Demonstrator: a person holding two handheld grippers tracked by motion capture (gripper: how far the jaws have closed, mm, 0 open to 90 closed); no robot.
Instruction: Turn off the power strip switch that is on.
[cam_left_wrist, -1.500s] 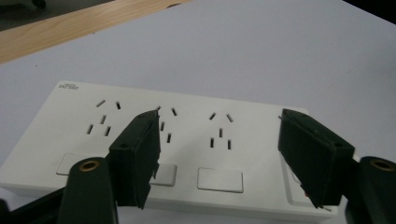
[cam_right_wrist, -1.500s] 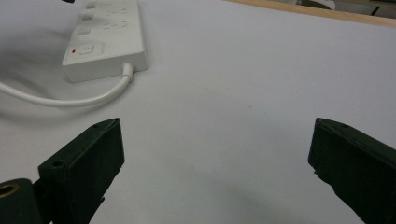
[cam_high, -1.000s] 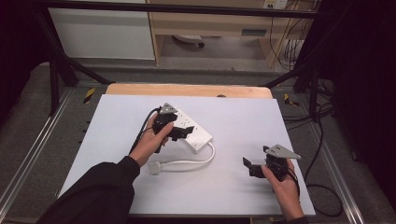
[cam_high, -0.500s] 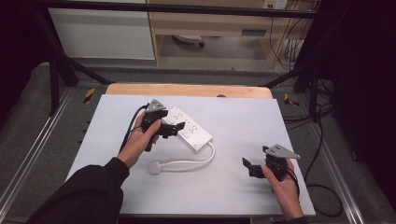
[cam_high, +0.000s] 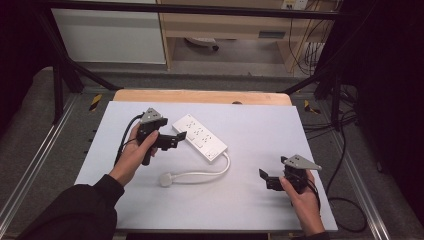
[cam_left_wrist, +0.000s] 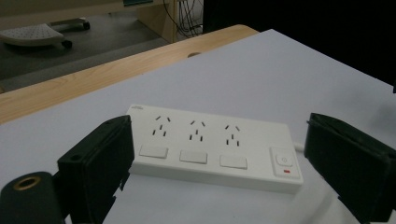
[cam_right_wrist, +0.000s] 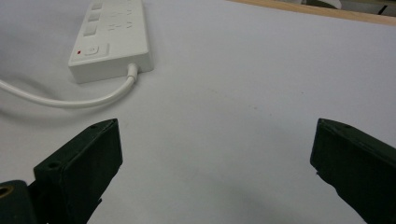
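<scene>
White sheet over a wooden table (cam_high: 200, 96), dark frame around, shelving beyond. White power strip (cam_high: 200, 136) lay flat left of centre, three sockets up, its cable (cam_high: 200, 175) looping to a plug (cam_high: 165, 179) near the front. Left gripper (cam_high: 175, 140) sat just beside the strip's left end, jaws wide, nothing between them. Right gripper (cam_high: 267, 178) rested well apart at front right, jaws wide, empty. Likely an approach; a grasp would need the jaws to straddle the strip's body. No containers present.
</scene>
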